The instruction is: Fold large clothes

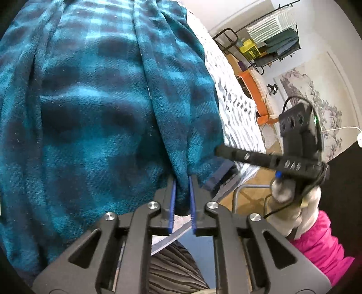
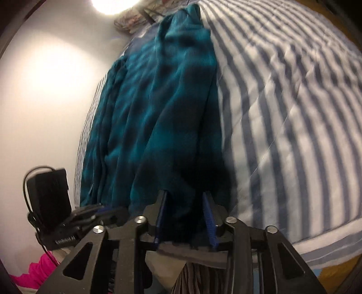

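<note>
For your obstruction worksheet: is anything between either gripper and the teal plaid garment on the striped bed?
Nothing visible. The left gripper pinches the garment's near edge, and fabric already sits between the right gripper's fingers.

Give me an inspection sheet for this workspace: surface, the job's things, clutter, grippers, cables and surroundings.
Surface: bed with striped bedspread, wrinkled.
Job's things: teal plaid fleece garment lying lengthwise on the bed, bunched in long folds.
Clutter: nothing seen on the bed beyond the garment.
Grippers: left gripper shut on a fold at the garment's near edge; right gripper with fleece between its pads, grip unclear in the blur.
Cables: black cable looping over the right gripper's unit; white cord by the wall.
Surroundings: metal rack with stacked items, orange object, wall picture, bright lamp.
</note>
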`<state>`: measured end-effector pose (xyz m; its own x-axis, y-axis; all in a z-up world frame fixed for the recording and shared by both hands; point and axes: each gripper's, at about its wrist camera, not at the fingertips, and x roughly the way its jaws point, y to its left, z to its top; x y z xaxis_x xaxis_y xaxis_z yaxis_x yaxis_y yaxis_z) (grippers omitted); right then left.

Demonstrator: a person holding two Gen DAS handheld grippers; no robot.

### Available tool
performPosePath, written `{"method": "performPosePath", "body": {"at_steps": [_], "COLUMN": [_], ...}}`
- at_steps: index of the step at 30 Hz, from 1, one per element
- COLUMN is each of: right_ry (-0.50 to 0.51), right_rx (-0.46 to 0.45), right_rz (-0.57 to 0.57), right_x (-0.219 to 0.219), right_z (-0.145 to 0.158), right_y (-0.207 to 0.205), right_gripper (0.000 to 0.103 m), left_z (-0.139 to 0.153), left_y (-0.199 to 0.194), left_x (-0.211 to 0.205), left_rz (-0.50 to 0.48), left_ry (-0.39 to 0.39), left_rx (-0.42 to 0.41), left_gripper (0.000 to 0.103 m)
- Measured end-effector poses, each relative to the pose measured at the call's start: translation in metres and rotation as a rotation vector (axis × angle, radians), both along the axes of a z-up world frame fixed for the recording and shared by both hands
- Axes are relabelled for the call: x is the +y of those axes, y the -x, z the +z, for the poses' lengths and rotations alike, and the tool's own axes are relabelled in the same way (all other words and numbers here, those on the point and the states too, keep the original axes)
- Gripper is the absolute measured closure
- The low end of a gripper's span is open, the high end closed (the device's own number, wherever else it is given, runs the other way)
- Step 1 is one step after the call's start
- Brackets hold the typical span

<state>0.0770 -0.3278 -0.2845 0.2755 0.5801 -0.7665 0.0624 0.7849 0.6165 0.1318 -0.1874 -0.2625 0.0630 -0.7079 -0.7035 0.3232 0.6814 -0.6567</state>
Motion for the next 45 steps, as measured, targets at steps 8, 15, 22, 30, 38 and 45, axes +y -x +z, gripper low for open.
{"method": "performPosePath", "body": {"at_steps": [8,15,22,30,38,45], "right_ry": [0.169,0.221,0.068,-0.046,-0.054,-0.103], "right_rx": [-0.125,-0.022,-0.145,-0.100,-0.069,-0.088], "right_rz": [-0.006,0.020,-0.147,-0.134,-0.082,-0.143], "right_x": [-0.001,0.008,-0.042,-0.025,-0.026,-0.032], "right_z": [0.054,0.010,0.021,-0.012,-0.013,-0.018], "right_y": [0.019,0.016,0.026,0.022,0.021,0.027], "right_gripper": [0.102,0.089,0.057,0.058,0.087,0.058], "left_z": [0.012,0.012,0.062,0.057,0.015,0.042], "left_y": [0.010,0.020,0.028,0.021,0.042,0.035], "left_x": [-0.010,-0.020,-0.007,-0.039,-0.074,-0.056], "left_rz": [-0.017,-0.037,-0.006,-0.060,-0.239,-0.154], "left_ry": [-0.032,-0.150,-0.157,-0.151,-0.244,-0.175], "left_rx": [-0.063,-0.125,-0.268,-0.287,-0.345,-0.337], "left_gripper": [0.099,0.099,0.099,0.099,0.099,0.099]}}
